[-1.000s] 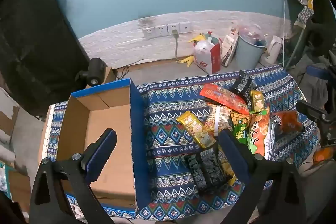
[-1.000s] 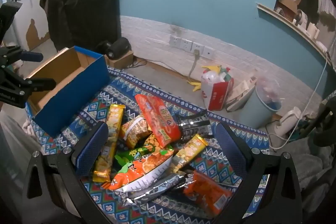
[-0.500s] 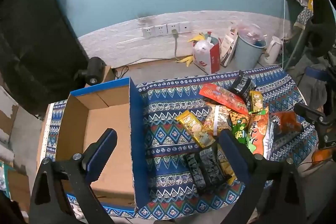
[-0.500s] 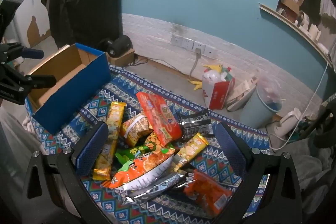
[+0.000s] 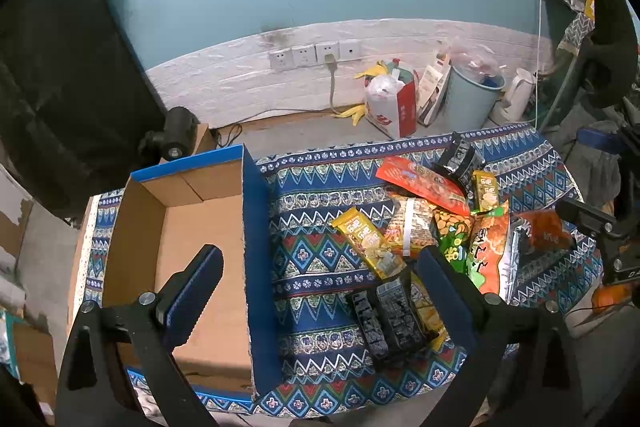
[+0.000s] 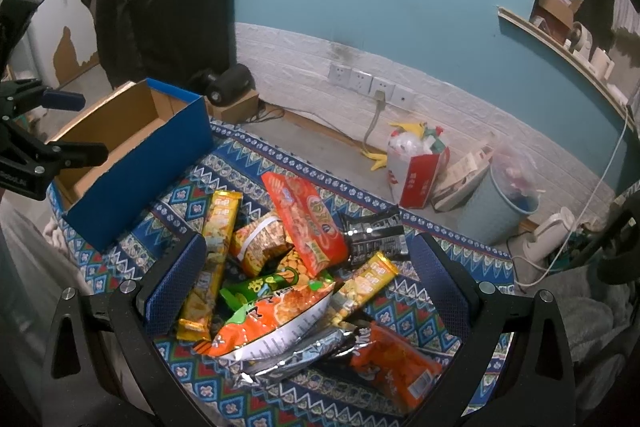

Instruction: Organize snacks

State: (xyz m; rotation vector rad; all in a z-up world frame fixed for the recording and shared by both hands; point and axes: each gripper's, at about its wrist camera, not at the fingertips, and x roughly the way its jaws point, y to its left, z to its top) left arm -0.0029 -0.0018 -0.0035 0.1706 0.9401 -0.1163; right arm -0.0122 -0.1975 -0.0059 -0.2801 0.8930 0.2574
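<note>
Left gripper (image 5: 320,279) jaws wide apart, empty, above blue-sided cardboard box (image 5: 256,235). Right gripper (image 6: 308,267) jaws wide apart, empty, over heap of foil snack packets (image 6: 296,267) on patterned cloth (image 6: 240,167).

Your left claw (image 5: 320,291) and right claw (image 6: 308,279) match: black angular frames, silver screws at the joints, blue ribbed pads (image 6: 176,283) on each finger.
</note>
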